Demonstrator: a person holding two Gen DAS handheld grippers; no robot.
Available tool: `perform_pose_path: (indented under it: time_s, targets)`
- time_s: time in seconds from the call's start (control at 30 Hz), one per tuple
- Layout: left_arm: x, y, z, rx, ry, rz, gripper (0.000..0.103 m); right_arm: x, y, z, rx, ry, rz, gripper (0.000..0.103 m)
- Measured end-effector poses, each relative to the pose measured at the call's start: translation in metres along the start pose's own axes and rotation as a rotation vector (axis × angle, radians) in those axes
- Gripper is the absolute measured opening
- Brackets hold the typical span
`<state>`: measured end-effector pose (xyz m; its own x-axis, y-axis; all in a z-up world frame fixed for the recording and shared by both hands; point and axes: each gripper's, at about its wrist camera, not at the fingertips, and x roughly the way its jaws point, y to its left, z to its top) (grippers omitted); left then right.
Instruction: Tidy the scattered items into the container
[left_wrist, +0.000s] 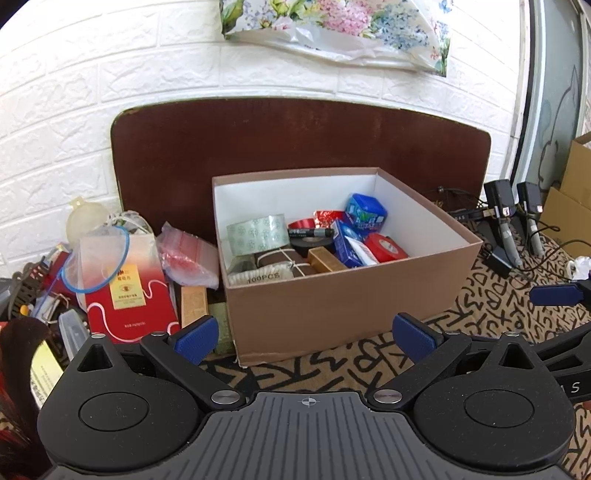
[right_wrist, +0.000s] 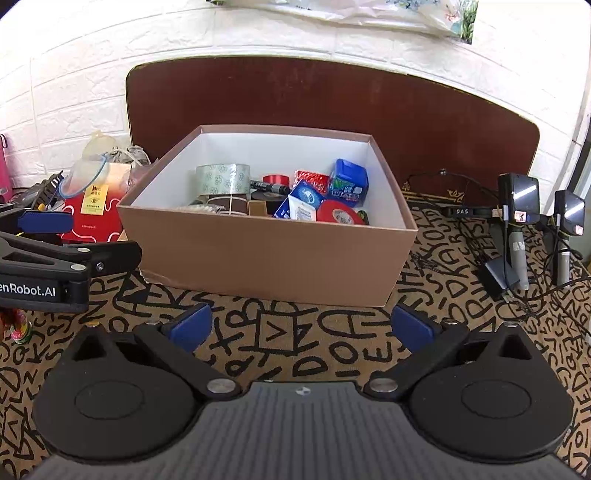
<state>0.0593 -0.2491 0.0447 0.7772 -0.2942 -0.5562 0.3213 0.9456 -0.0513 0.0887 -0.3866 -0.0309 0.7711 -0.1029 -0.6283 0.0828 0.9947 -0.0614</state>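
A brown cardboard box (left_wrist: 332, 306) with a white inside stands on the patterned mat; it also shows in the right wrist view (right_wrist: 266, 258). It holds a clear tape roll (left_wrist: 256, 234), a red tape roll (left_wrist: 386, 247), a blue tin (left_wrist: 365, 214), a marker (left_wrist: 310, 232) and several other small items. My left gripper (left_wrist: 312, 338) is open and empty, just in front of the box. My right gripper (right_wrist: 301, 326) is open and empty, a little short of the box's front wall.
A pile of clutter lies left of the box: a red packet (left_wrist: 129, 299), plastic bags (left_wrist: 188, 258), a round bottle (left_wrist: 86, 218). Black chargers and cables (right_wrist: 517, 221) stand at the right. A brown board (right_wrist: 332, 99) leans on the white brick wall.
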Motion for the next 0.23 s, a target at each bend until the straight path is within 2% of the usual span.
perform_pose_path:
  time_s: [0.23]
  targets:
    - [0.0043, 0.0015, -0.0049, -0.025, 0.015, -0.03, 0.103, 0.0074, 0.0022, -0.0026, -0.006, 0.025, 0.006, 0.102]
